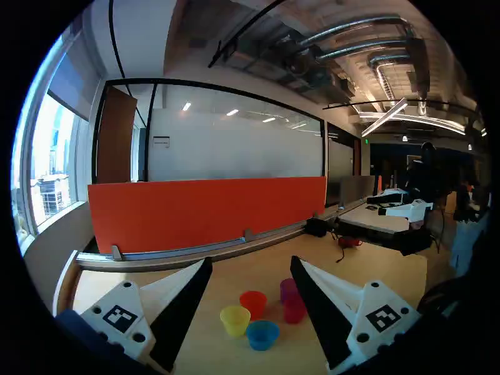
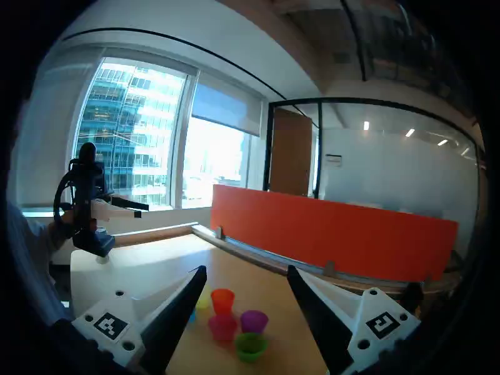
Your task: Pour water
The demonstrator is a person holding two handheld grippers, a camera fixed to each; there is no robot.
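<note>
Several small plastic cups stand clustered on the wooden table (image 1: 369, 269). In the left gripper view they are a yellow cup (image 1: 235, 320), a red cup (image 1: 253, 304), a blue cup (image 1: 262, 335), a pink cup (image 1: 294, 310) and a purple cup (image 1: 287, 289). My left gripper (image 1: 250, 261) hovers above them, open and holding nothing. In the right gripper view I see the red cup (image 2: 222, 300), pink cup (image 2: 222, 327), purple cup (image 2: 254, 320) and a green cup (image 2: 250, 347); the yellow cup (image 2: 203, 300) is half hidden by a finger. My right gripper (image 2: 245, 270) is open and holds nothing.
An orange divider panel (image 1: 206, 209) on a metal rail runs along the table's far edge. Large windows (image 2: 144, 137) stand beyond the table end. The other gripper (image 2: 94, 215) is held in a hand at the left. Another desk (image 1: 375, 219) with dark gear lies to the right.
</note>
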